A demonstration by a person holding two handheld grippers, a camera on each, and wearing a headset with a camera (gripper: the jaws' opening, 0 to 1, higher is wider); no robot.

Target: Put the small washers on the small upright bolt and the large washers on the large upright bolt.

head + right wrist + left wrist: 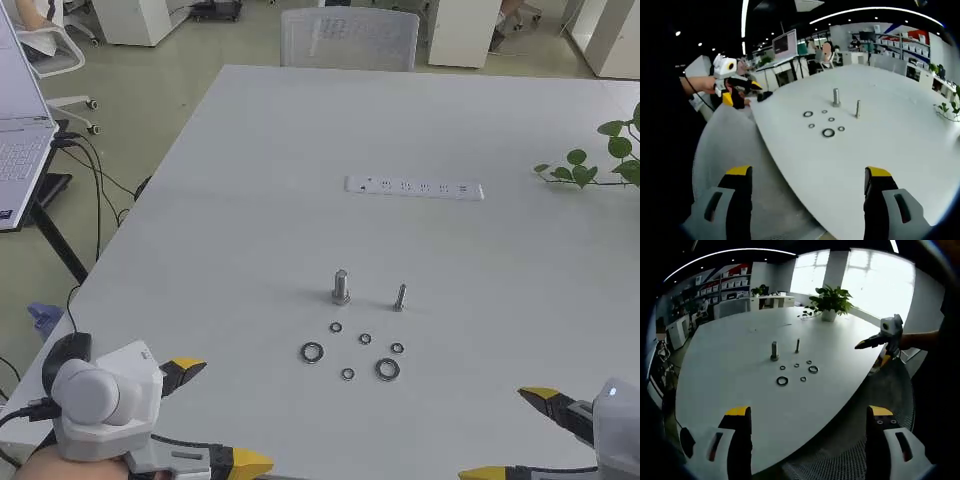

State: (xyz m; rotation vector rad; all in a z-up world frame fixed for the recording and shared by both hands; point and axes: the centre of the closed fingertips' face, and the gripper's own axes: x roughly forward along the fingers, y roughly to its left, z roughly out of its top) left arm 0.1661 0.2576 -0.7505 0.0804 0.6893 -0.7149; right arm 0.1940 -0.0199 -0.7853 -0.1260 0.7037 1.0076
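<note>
The left gripper [225,415] and right gripper [510,432] hang open and empty at the table [250,200] edge. Past them lie the washers [311,351], then the big bolt [340,286] and small bolt [400,297]. It looks best to pinch one washer by its rim.

Your white bench [230,200] carries a white power strip [414,187], lying flat beyond its middle. A leafy plant [620,148] reaches in at your right. A mesh chair [349,38] stands at the far end, and an open laptop [18,150] sits off to your left.
</note>
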